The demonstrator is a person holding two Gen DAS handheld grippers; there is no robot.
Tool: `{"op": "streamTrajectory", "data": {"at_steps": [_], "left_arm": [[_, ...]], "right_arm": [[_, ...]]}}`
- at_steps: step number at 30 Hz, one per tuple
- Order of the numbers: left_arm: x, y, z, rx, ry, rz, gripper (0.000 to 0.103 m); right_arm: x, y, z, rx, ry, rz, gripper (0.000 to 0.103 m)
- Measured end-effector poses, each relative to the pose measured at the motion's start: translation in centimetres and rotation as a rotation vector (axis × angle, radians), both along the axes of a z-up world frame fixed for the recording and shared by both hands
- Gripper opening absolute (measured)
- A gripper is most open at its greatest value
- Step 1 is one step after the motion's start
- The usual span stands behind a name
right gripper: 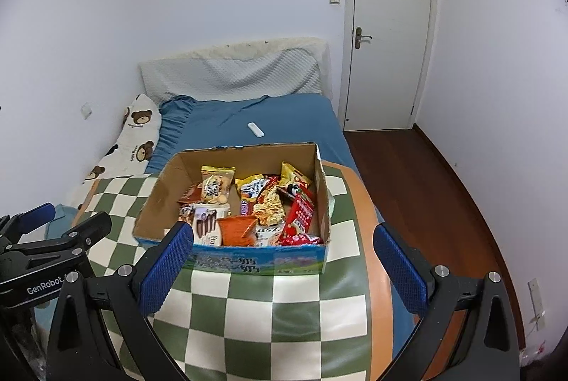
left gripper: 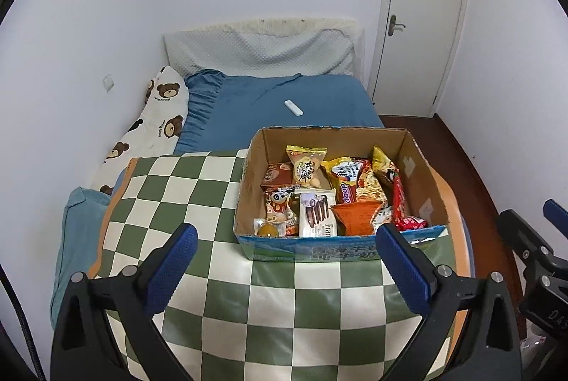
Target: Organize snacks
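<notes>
Cardboard box (left gripper: 419, 168) sits on the green-and-white checked cloth (left gripper: 220, 278), at about 1 o'clock from the left gripper (left gripper: 287, 269) and 12 o'clock from the right gripper (right gripper: 280, 269). All the snack packets (left gripper: 330, 192) I can see lie inside the box; none is visible on the cloth around it.

Packets are packed flat and overlapping. A chocolate wafer pack (left gripper: 317, 212) lies at the box's 6 o'clock edge and a red packet (left gripper: 408, 221) leans into the corner at 4 o'clock, propped by the wall. A yellow biscuit bag (left gripper: 307, 169) lies toward 11 o'clock.

Both grippers hover short of the box, jaws wide apart, holding nothing.

The scene fits either snacks gathered into the box or a box awaiting sorting out. Whether the packets are grouped by kind is hard to judge through the fisheye warp.

Behind at 12 o'clock: blue bed (left gripper: 301, 104) with a white remote (left gripper: 293, 107).
</notes>
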State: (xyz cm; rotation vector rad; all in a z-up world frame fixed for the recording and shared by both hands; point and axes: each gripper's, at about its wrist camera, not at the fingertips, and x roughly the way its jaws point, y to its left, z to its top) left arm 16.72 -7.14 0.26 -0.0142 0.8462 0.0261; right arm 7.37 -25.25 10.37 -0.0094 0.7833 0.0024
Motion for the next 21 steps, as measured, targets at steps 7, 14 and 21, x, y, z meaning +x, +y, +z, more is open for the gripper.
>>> {"op": "streamTrajectory", "data": {"at_steps": [7,14,21], "left_arm": [[1.9,-0.2,-1.4,0.01,0.024,0.007,0.103],[2.3,-0.5,-2.1,0.015,0.04,0.004,0.103],[2.0,-0.5,-1.9,0.01,0.034,-0.002,0.103]], "right_arm": [[1.9,0.1,-1.5,-0.014,0.014,-0.004,0.103],[2.9,0.1,-2.9,-0.008,0.044,-0.004,0.103],[2.7,0.1,-3.2,-0.011,0.05,-0.005,0.103]]}}
